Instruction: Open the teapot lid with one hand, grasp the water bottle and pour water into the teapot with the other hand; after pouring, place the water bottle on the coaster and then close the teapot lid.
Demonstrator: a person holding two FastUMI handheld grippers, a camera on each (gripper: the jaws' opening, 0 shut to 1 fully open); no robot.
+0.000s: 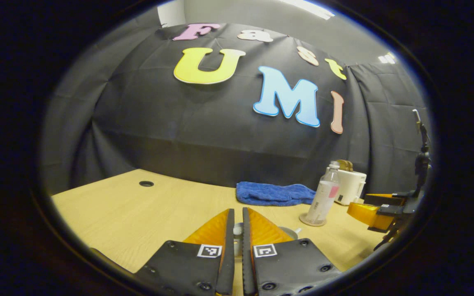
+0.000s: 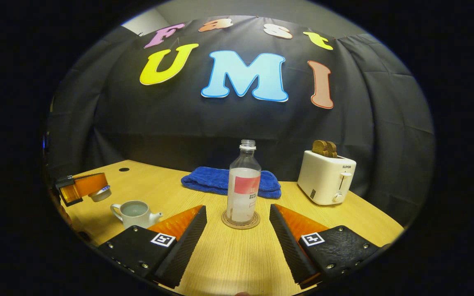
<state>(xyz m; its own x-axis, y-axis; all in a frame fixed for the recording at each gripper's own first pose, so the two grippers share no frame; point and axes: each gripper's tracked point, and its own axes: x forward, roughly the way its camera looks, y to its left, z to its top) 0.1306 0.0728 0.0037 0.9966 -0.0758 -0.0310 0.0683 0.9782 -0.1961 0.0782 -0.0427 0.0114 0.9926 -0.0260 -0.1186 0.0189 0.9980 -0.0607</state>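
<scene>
Pale wood worktop (image 2: 228,255), bottle parked, lid hanging over the pot.
The right claw (image 2: 238,230) is sitting spread wide just short of the water bottle (image 2: 243,185), which is standing on the coaster (image 2: 240,220). Further left, the left claw (image 2: 82,186) is pinching the teapot lid (image 2: 100,193) above and behind the open teapot (image 2: 135,213). I reckon lowering the lid off-centre is risking a chipped rim or a toppled pot.

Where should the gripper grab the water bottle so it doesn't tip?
Probably the water bottle's straight labelled middle, coming level from the front, where the right gripper already faces it, open. It stands upright on the coaster, and the neck looks narrow.
</scene>
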